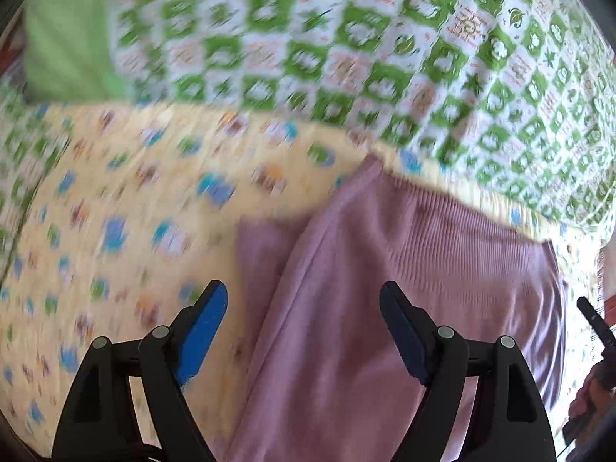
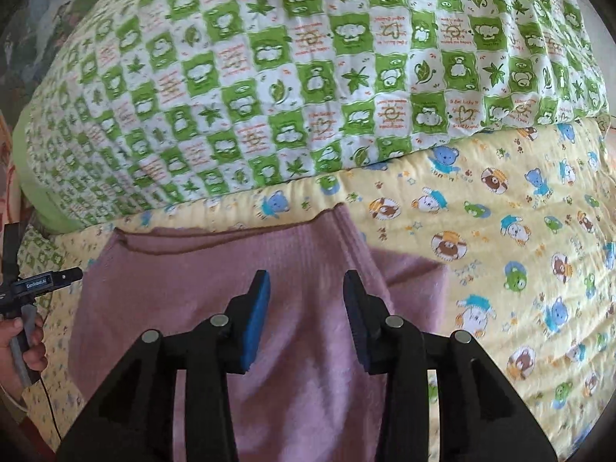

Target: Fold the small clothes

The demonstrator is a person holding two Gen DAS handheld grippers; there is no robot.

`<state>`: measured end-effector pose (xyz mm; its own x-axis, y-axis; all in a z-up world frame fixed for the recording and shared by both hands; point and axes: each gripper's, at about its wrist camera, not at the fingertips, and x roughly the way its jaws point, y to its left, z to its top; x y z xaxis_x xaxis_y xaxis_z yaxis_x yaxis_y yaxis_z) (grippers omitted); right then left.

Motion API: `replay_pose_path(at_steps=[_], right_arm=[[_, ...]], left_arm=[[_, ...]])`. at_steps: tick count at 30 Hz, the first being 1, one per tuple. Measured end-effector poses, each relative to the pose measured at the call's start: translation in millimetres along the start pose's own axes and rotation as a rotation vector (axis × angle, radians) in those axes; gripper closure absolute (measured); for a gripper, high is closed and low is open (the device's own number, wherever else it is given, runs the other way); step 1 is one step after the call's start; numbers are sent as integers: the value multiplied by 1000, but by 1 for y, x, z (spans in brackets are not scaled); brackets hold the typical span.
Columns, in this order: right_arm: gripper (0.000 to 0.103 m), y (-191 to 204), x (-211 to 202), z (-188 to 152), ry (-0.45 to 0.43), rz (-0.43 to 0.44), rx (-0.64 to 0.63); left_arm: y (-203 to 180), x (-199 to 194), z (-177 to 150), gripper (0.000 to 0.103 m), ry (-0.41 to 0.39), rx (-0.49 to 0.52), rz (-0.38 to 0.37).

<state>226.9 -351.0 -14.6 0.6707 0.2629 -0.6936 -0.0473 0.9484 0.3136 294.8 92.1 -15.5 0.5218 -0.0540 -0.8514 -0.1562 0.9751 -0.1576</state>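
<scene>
A mauve ribbed garment lies spread on a yellow quilt printed with small bears and frogs. Behind the quilt there is a green and white checked blanket with leaves and animals on it, piled higher than the quilt. The upper hem of the garment lies near the edge of this blanket, and one part of the cloth is folded over the rest.

The left gripper hangs above the garment with its jaws wide apart, and nothing is between them. Its picture is blurred, so small details of the cloth are hard to read there. The right gripper is also over the garment, its blue pads apart with a gap between them, and they press on nothing. In the right view a hand holds the handle of the other tool at the left edge
</scene>
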Motion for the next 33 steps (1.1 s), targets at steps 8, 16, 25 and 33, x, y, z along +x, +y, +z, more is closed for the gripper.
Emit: replay_pose_path(at_steps=[8, 16, 25, 33], right_arm=[[58, 46, -13, -71, 117, 101, 3], [57, 58, -25, -117, 192, 138, 60], [57, 72, -32, -129, 219, 162, 45], [57, 60, -32, -125, 217, 154, 78]], left_arm=[[57, -7, -101, 20, 175, -255, -51], [78, 6, -155, 20, 234, -470, -189], [77, 12, -134, 46, 126, -543, -230], [21, -22, -106, 79, 9, -294, -307]])
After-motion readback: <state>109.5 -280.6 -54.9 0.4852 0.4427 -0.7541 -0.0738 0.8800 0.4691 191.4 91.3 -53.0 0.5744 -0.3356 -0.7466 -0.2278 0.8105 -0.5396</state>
